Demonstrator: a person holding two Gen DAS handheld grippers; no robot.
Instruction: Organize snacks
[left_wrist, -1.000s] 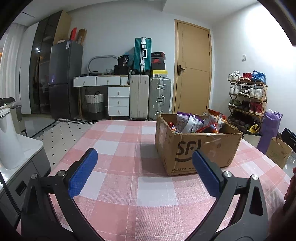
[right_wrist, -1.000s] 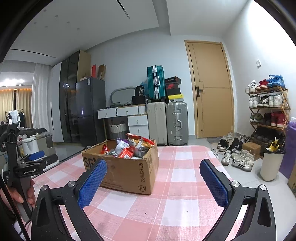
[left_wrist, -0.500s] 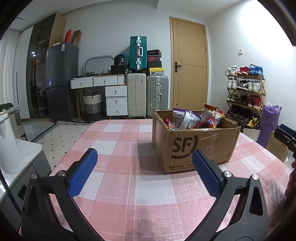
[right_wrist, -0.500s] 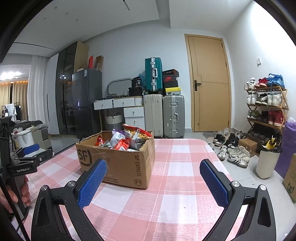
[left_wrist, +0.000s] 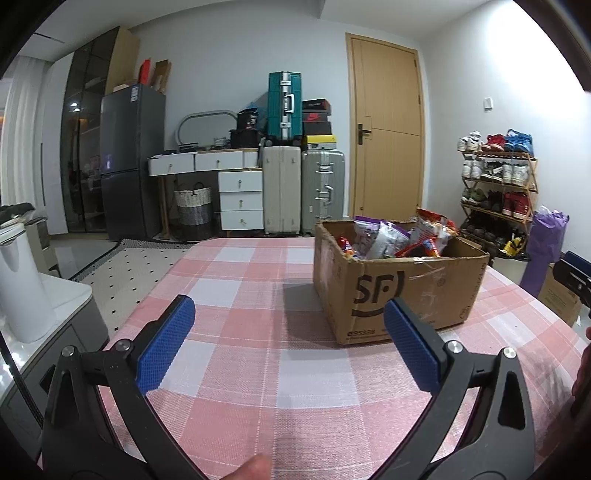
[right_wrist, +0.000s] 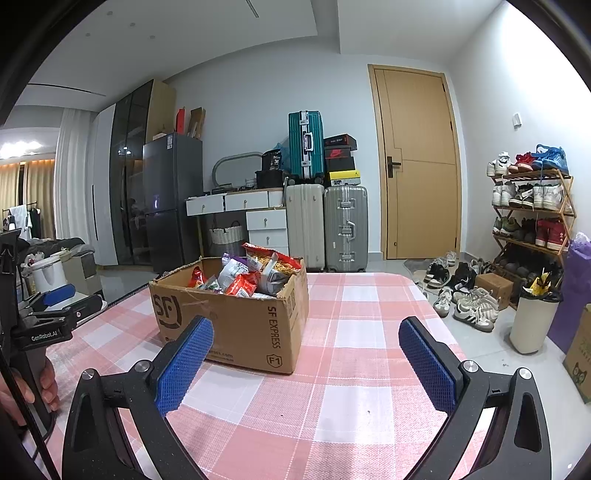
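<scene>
our right gripper (right_wrist: 306, 357) hangs with its blue pads (right_wrist: 183, 366) spread wide over the pink checked tablecloth (right_wrist: 354, 387), holding nothing. ahead to the left, a cardboard box (right_wrist: 236, 314) brims with snack packets (right_wrist: 251, 275). our left gripper (right_wrist: 51, 310) shows at the left edge.
</scene>
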